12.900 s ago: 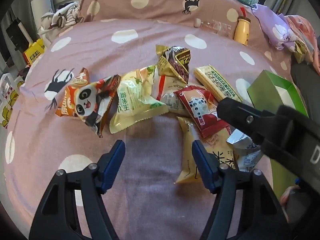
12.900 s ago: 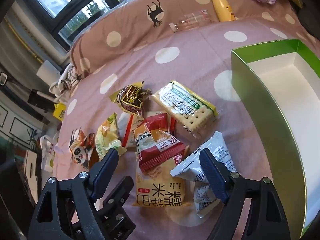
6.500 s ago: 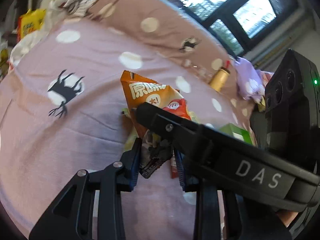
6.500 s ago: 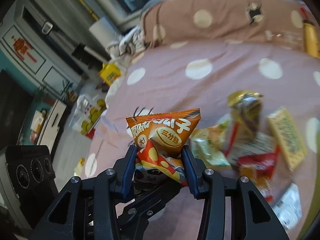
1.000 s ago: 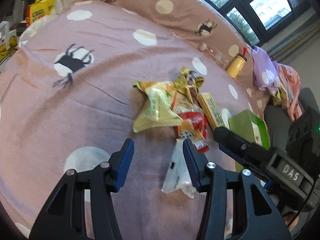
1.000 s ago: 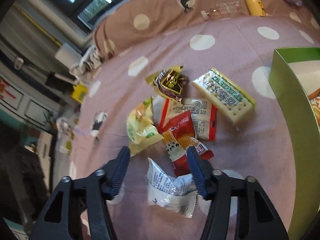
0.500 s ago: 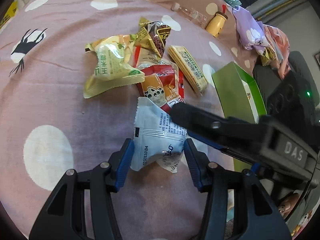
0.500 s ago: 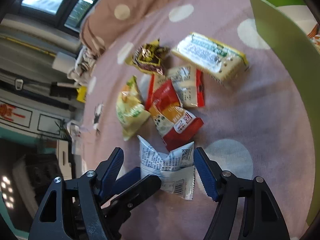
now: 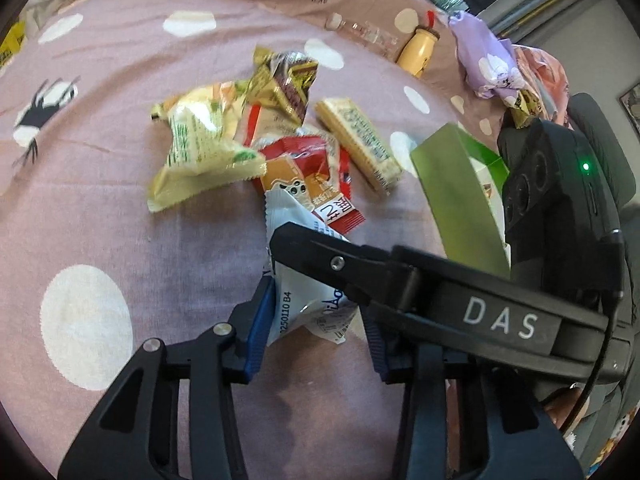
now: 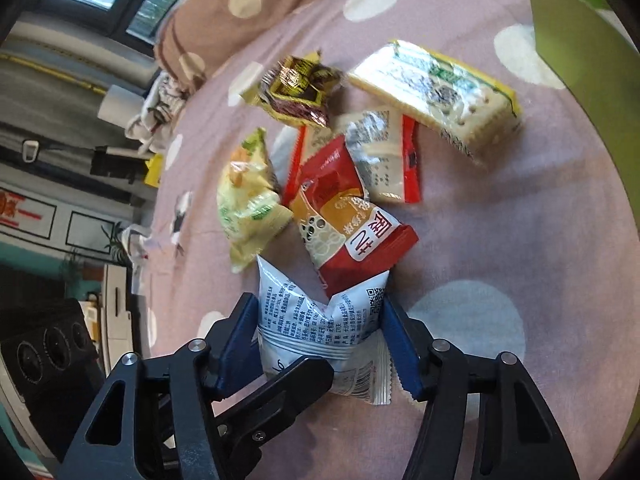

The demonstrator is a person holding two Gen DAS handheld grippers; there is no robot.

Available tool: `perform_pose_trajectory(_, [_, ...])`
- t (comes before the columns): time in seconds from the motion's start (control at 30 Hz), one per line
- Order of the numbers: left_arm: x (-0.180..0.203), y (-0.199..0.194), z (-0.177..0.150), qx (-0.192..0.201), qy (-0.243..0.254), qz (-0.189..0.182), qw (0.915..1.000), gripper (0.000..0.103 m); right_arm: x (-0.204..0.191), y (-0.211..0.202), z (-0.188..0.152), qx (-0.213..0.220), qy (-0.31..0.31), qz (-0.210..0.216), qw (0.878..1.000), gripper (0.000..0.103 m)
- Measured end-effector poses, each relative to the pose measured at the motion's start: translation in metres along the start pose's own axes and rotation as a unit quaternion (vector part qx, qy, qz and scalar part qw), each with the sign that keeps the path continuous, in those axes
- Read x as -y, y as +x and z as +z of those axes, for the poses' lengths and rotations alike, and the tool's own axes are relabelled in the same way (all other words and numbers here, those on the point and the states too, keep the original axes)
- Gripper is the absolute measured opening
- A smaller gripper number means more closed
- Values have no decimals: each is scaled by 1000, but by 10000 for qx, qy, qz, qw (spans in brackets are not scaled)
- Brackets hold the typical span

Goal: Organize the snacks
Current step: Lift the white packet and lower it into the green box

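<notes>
A white snack packet (image 9: 304, 300) (image 10: 320, 316) lies on the mauve dotted bedspread, crumpled between the jaws of both grippers. My left gripper (image 9: 316, 320) has its blue pads against the packet's two sides. My right gripper (image 10: 320, 340) also presses it from both sides; its arm crosses the left wrist view. Beyond lie a red packet (image 9: 316, 184) (image 10: 352, 232), a pale yellow-green bag (image 9: 196, 152) (image 10: 248, 204), a brown-and-gold packet (image 9: 284, 84) (image 10: 296, 92), a cracker pack (image 9: 356, 144) (image 10: 436, 92) and a red-edged silver packet (image 10: 384, 152). The green box (image 9: 456, 192) (image 10: 568, 28) stands at the right.
A yellow bottle (image 9: 416, 52) and a clear bottle (image 9: 364, 34) lie by the bolster at the back. Purple and pink cloth (image 9: 492, 64) is heaped at the far right. Furniture and clutter (image 10: 112, 160) stand beyond the bed's left edge.
Both grippers have moved in over the white packet and narrowed onto it; it now sits crumpled between both pairs of pads. An orange panda bag was earlier carried off the pile.
</notes>
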State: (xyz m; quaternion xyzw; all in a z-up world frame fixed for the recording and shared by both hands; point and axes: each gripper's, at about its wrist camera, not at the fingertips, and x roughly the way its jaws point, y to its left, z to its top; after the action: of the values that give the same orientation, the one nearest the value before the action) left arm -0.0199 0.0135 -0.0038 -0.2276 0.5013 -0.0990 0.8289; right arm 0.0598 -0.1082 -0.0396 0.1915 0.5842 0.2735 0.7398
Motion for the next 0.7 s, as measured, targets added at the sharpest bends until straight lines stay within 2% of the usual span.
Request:
perform_pose_trajectory(0.17, [21, -22, 0, 631, 344, -80, 9974, 41, -13, -36, -2, 677, -274, 144, 9972, 64])
perform_pose_trajectory(0.3, [42, -37, 1, 1133, 703, -267, 9907, 40, -17, -68, -4, 1246, -436, 186, 9911, 64])
perform_pose_trajectory(0.5, [73, -42, 5, 1452, 1165, -511, 9812, 40, -11, -110, -5, 1903, -431, 178, 9806, 64])
perform_pose_trajectory(0.7, [110, -44, 7, 1667, 1745, -711, 9678, 40, 10, -154, -11, 2619, -248, 255, 9645, 64])
